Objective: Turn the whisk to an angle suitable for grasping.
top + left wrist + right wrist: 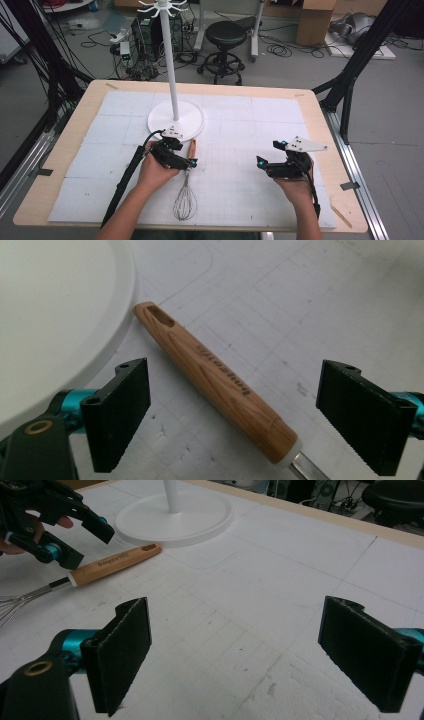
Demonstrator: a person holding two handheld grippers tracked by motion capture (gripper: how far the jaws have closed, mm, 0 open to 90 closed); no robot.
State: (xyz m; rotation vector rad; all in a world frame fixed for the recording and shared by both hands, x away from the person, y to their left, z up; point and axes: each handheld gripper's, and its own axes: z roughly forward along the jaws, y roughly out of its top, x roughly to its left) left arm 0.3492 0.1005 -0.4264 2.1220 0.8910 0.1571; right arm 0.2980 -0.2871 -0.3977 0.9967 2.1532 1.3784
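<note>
A wire whisk (185, 200) with a light wooden handle (220, 385) lies flat on the white mat, its handle end pointing at the round white base (192, 122) of a hook stand. My left gripper (186, 159) hovers open over that handle, one jaw on each side of it and neither touching it. In the left gripper view the handle (220, 385) runs diagonally between the jaws of the left gripper (242, 412). My right gripper (270, 154) is open over bare mat at the right, with nothing between its jaws. The right gripper view shows the whisk handle (115, 562) and the left gripper (85, 542) farther off.
The stand's white pole (170, 55) rises from the base (175, 517) with hooks at its top. The white mat (240, 120) covers most of the wooden table (320, 120). Behind the table stand a black stool (226, 35), black frame posts and floor cables.
</note>
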